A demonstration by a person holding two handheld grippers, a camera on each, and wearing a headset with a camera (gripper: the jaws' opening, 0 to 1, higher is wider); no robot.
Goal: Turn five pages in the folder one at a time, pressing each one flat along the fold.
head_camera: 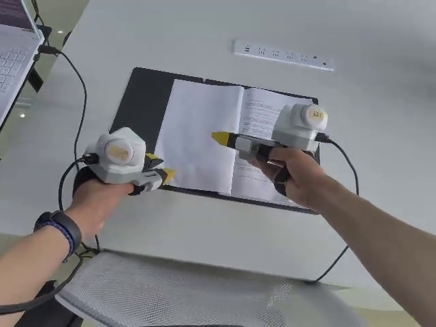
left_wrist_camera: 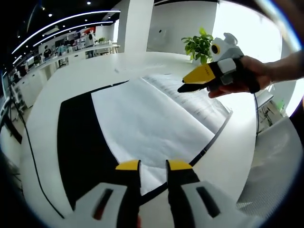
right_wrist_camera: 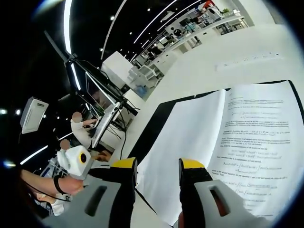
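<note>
The black folder (head_camera: 139, 102) lies open on the white table. A blank white page (head_camera: 197, 136) lies flat on its left half and a printed page (head_camera: 262, 112) on its right. My right gripper (head_camera: 221, 139) hovers over the fold near the middle of the pages, open, nothing between its jaws (right_wrist_camera: 157, 164). My left gripper (head_camera: 160, 170) sits at the folder's near left edge, just off the blank page's corner, its jaws a narrow gap apart and empty (left_wrist_camera: 153, 165). In the left gripper view the right gripper (left_wrist_camera: 199, 78) hangs above the printed page (left_wrist_camera: 190, 97).
A white power strip (head_camera: 283, 54) lies beyond the folder. A laptop (head_camera: 13, 48) sits at the far left with a black cable (head_camera: 78, 88) running past the folder's left side. A mesh chair (head_camera: 170, 293) is below the table's near edge.
</note>
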